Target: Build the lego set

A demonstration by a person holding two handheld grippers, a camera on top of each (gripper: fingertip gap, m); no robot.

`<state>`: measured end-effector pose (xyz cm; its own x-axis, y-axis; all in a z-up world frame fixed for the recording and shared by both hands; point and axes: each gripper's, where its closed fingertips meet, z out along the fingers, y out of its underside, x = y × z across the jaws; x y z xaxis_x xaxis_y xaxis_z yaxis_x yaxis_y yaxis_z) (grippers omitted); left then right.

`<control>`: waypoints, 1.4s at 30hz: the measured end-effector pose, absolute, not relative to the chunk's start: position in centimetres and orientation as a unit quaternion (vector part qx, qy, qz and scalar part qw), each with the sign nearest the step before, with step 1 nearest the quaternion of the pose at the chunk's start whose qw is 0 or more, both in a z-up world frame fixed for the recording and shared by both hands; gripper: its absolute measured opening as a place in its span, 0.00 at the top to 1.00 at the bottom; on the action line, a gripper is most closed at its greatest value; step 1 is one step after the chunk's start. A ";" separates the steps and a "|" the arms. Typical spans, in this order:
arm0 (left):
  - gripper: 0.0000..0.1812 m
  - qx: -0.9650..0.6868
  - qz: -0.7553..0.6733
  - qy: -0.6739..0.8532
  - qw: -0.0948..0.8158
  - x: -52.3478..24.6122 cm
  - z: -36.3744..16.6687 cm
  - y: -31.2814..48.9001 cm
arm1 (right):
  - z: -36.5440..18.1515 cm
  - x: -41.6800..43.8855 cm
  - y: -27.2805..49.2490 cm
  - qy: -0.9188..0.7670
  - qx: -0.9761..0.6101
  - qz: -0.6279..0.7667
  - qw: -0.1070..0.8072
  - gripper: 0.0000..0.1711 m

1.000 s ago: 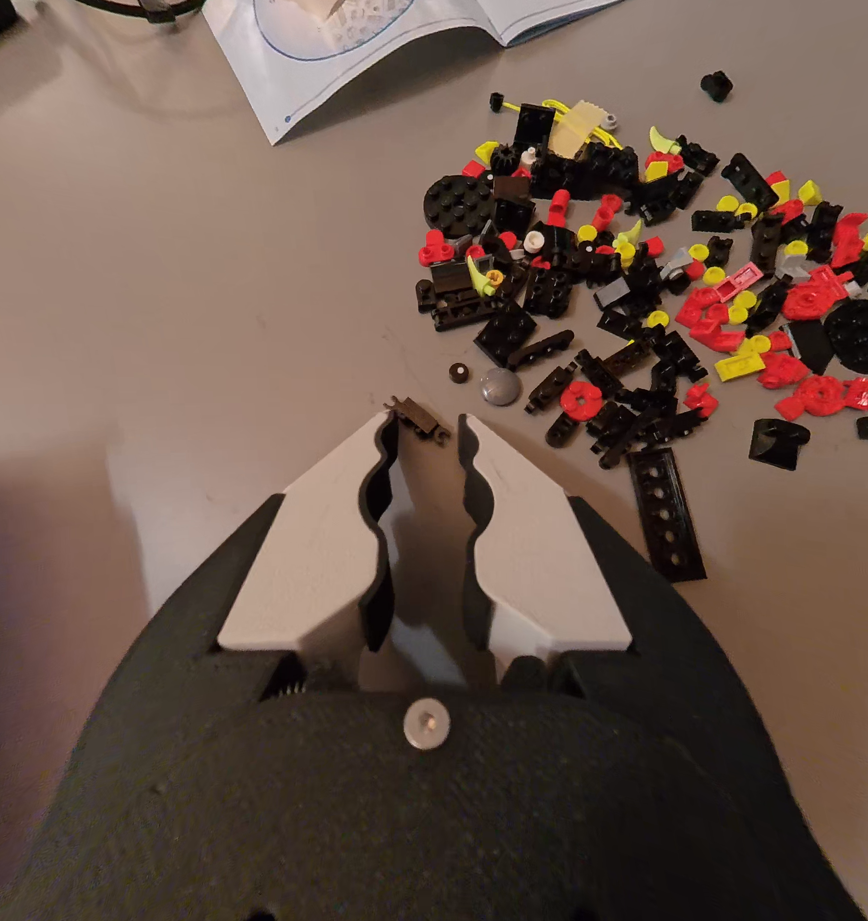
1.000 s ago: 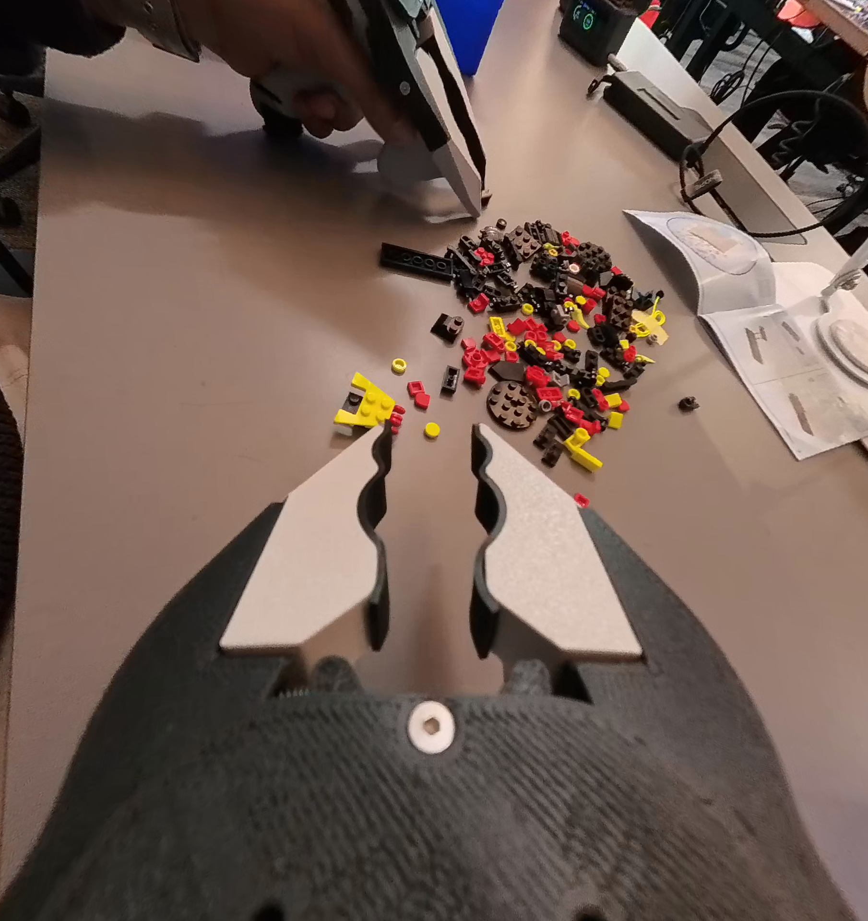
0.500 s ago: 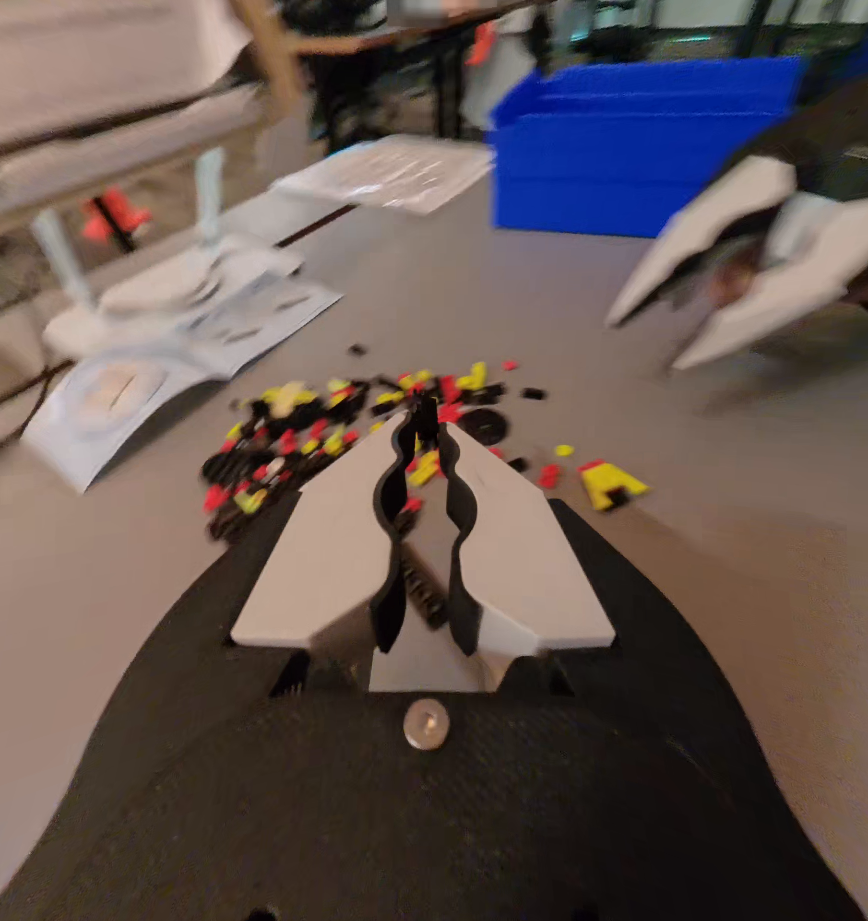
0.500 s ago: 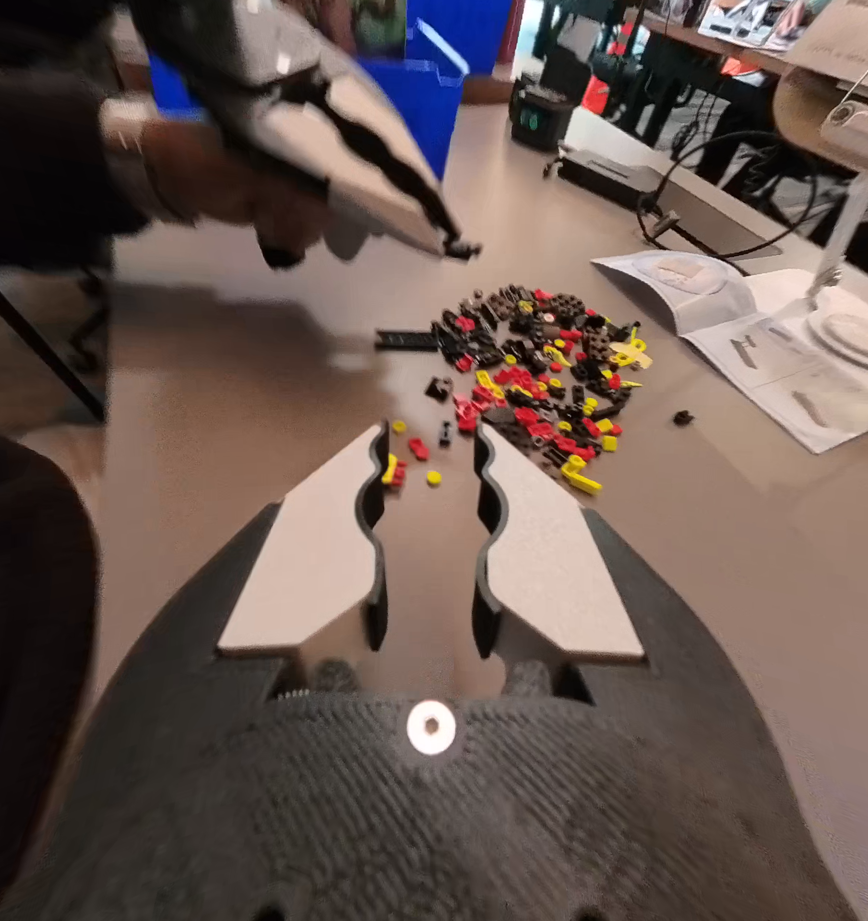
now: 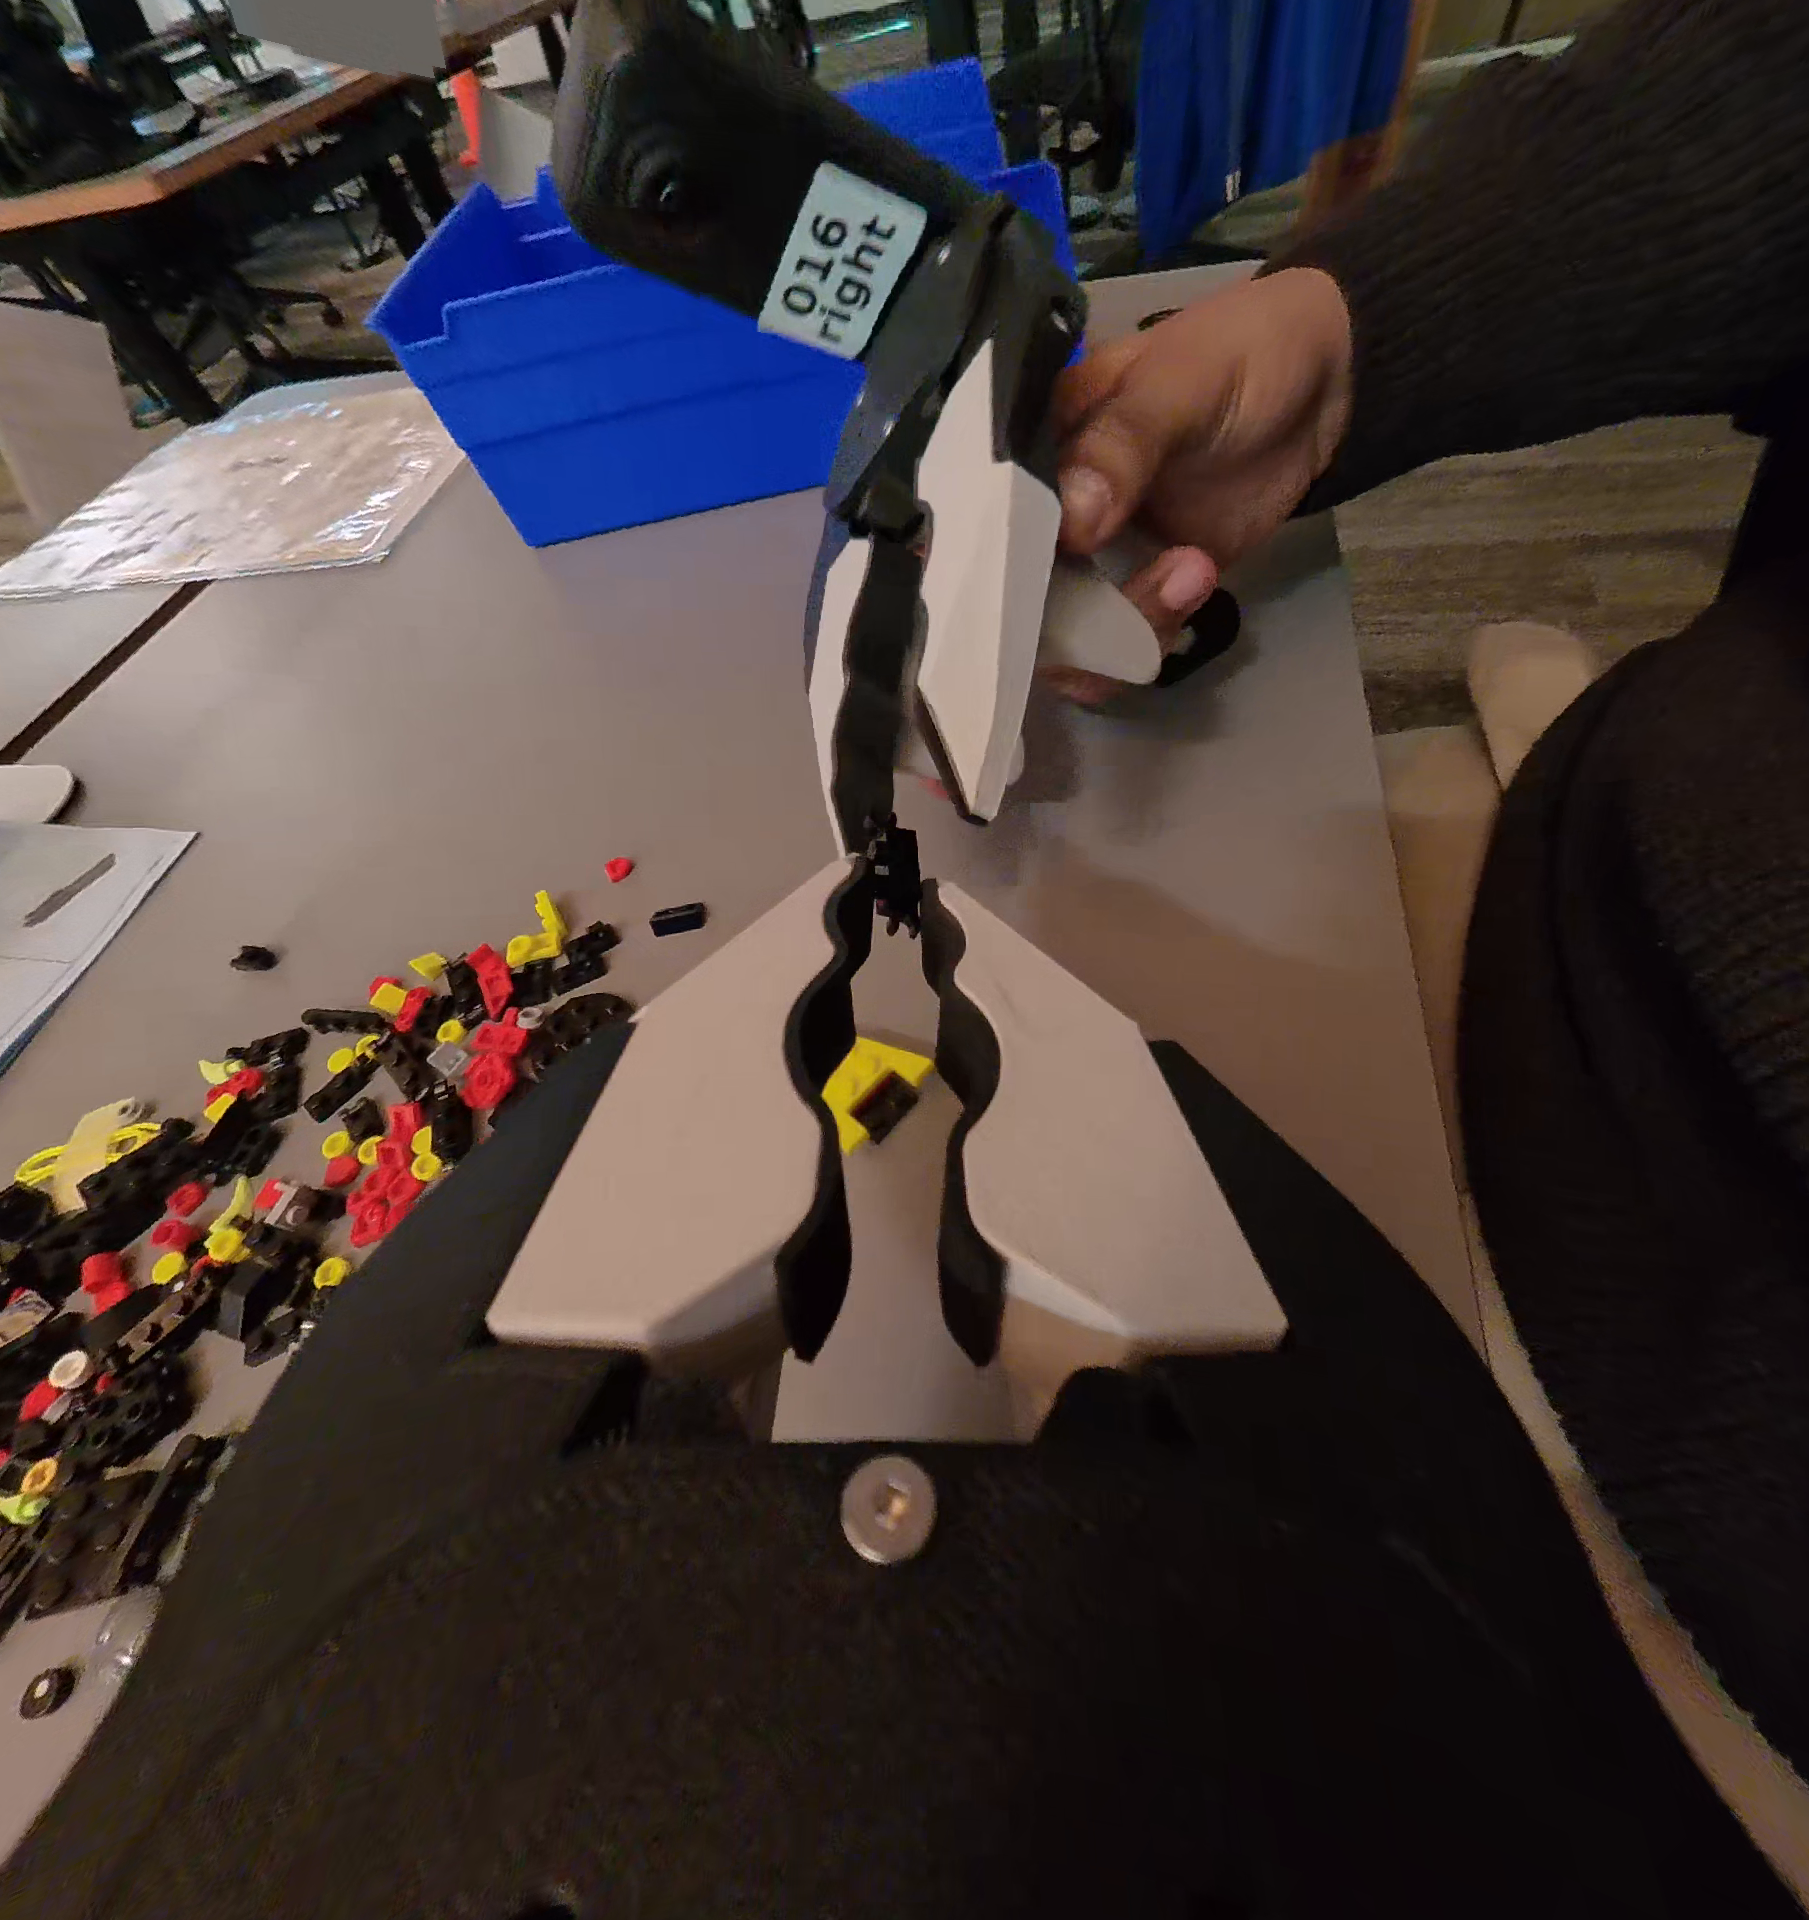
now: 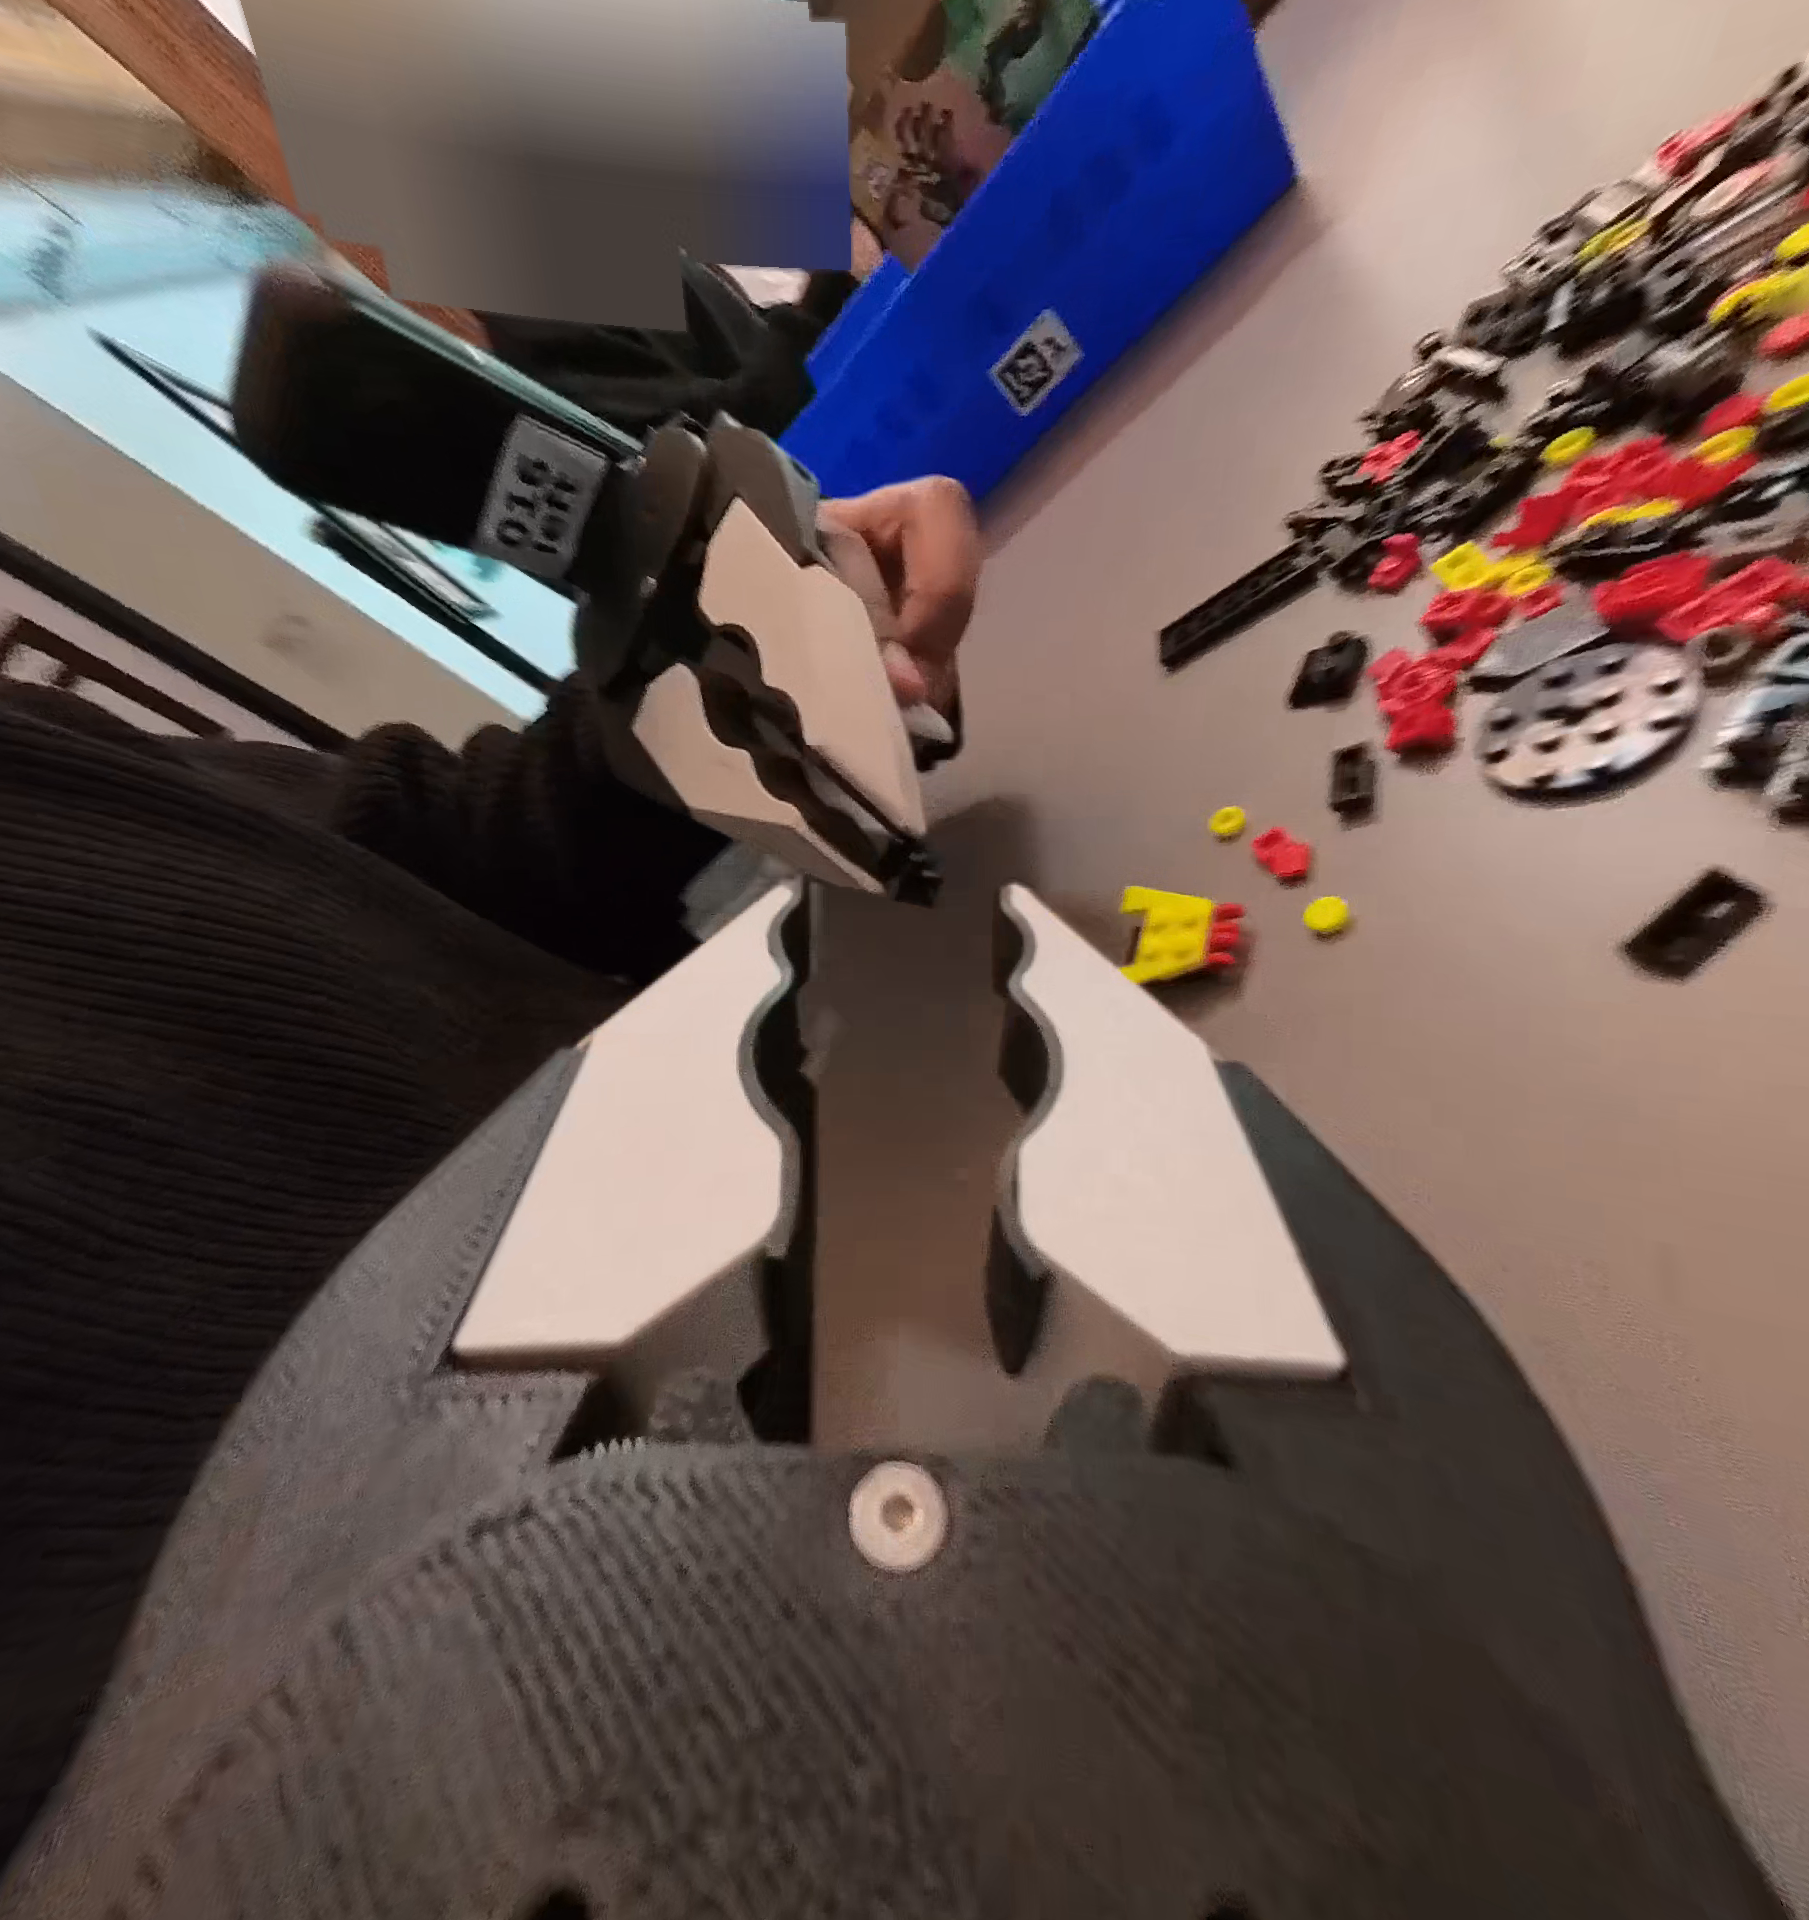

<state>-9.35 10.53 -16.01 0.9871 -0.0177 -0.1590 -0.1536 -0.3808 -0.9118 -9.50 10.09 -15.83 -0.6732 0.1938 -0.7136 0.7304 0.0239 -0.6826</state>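
The left tool (image 5: 892, 902) is clenched on a small black lego piece (image 5: 894, 883), pinched only at the very tips and held up off the grey worktop (image 5: 464, 727). The right tool (image 6: 905, 906) is released, its jaws standing apart with nothing between them, and in the left wrist view its tips hang just above and almost touching that piece. The grip is the main risk: so little of the piece sits between the tips that a nudge from the right tool could twist it out or flick it away. If it drops, it may land among the loose pile of black, red and yellow lego pieces (image 5: 256, 1164) on the left and be hard to pick out again. The right wrist view is blurred, so I cannot tell how the piece is turned, and a misjudged closing could catch it crooked. A small yellow assembly (image 5: 876, 1084) lies on the worktop below the left tool, near the edge.
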 end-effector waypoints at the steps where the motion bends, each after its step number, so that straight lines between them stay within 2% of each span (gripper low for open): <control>1: 0.97 -0.829 0.057 0.054 0.553 -9.2 -16.1 10.5 | -15.6 -9.3 9.9 0.668 0.340 -0.617 0.240 0.83; 5: 0.96 -0.825 0.044 0.061 0.560 -8.6 -15.8 10.6 | -15.5 -9.2 9.7 0.655 0.338 -0.625 0.257 0.96; 12: 0.93 -0.804 0.018 -0.023 0.593 -10.0 -14.6 10.9 | -13.8 -10.4 10.9 0.631 0.336 -0.666 0.214 0.97; 16: 0.85 -0.756 -0.086 -0.107 0.640 -10.1 -12.1 11.5 | -11.4 -10.6 11.5 0.607 0.302 -0.714 0.174 0.97; 20: 0.87 -0.704 -0.162 -0.152 0.674 -9.6 -10.4 11.9 | -9.6 -10.4 11.6 0.607 0.262 -0.743 0.109 0.97; 25: 0.98 -0.661 -0.217 -0.180 0.696 -9.3 -9.1 12.1 | -8.5 -10.0 11.4 0.593 0.248 -0.761 0.092 0.97; 32: 1.00 -0.652 -0.231 -0.182 0.699 -9.8 -9.0 11.4 | -9.1 -9.8 11.1 0.606 0.241 -0.751 0.106 0.97; 39: 1.00 -0.661 -0.226 -0.172 0.695 -9.6 -9.2 11.2 | -9.8 -9.8 11.0 0.629 0.239 -0.735 0.082 0.97; 42: 0.96 -0.654 -0.244 -0.176 0.694 -9.6 -9.2 11.2 | -9.9 -10.0 11.1 0.623 0.245 -0.738 0.090 0.97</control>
<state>-9.63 11.23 -9.23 0.8184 -0.1084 0.5643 0.5698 0.0261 -0.8213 -9.98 11.07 -9.86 -0.8641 0.1715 -0.4732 0.4376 -0.2086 -0.8747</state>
